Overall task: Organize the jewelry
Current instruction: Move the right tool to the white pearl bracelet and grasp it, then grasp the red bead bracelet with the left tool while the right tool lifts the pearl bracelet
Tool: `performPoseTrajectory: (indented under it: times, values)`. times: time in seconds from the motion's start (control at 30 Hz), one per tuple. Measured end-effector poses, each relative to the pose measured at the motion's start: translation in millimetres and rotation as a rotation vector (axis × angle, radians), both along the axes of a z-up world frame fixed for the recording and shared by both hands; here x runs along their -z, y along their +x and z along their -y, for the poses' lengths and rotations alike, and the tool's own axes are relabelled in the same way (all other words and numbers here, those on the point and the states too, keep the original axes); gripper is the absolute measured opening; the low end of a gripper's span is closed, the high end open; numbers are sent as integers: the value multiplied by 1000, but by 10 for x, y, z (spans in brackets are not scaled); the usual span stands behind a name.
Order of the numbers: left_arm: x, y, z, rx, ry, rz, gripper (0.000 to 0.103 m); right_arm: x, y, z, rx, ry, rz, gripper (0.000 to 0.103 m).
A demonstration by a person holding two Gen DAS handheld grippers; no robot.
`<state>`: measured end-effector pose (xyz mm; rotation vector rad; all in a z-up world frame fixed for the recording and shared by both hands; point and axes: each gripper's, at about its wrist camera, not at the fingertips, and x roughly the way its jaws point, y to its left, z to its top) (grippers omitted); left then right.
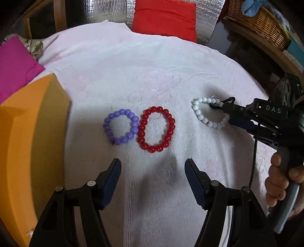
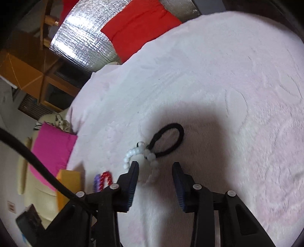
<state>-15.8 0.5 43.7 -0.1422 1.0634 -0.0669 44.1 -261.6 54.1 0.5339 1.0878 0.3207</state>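
A white bead bracelet (image 1: 210, 112) lies on a pale pink towel (image 1: 152, 66) covering the worktop, its far end touching a black elastic hair tie (image 2: 168, 139). The right tool (image 2: 154, 169) hovers over the bracelet's near side with its jaws apart, one finger beside the beads, nothing gripped. To the left, well apart from it, a purple bead bracelet (image 1: 121, 126) and a red bead bracelet (image 1: 157, 129) lie touching side by side, directly ahead of the left tool (image 1: 153, 167), which is also spread open and empty.

The step in hand appears to be picking up the white bracelet. Doing it well likely means closing on a single run of beads, low against the towel, and keeping clear of the hair tie so it is not dragged along; round, glossy beads may slip or roll out of a shallow pinch.

An orange box (image 1: 32, 136) stands at the left edge, a probable destination. A magenta cloth (image 1: 17, 62), a red cushion (image 1: 165, 18), silver foil insulation (image 2: 83, 39) and a wicker basket (image 1: 260, 20) ring the scene without blocking the reach.
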Motion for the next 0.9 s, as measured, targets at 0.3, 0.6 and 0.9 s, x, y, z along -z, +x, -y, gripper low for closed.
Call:
performPoseTrajectory:
  times: [0.3,0.6,0.9]
  values:
    - [113,242,-16,-17,-84,-11,56,-16,29,-223,-16,-132,66,11]
    - [104,299,148,14,-76,42,20,-21,-2,-128,-17,-83,36,11]
    - [62,71,234,42,-55,71,19,-115,-82,6,-36,-10,35,11]
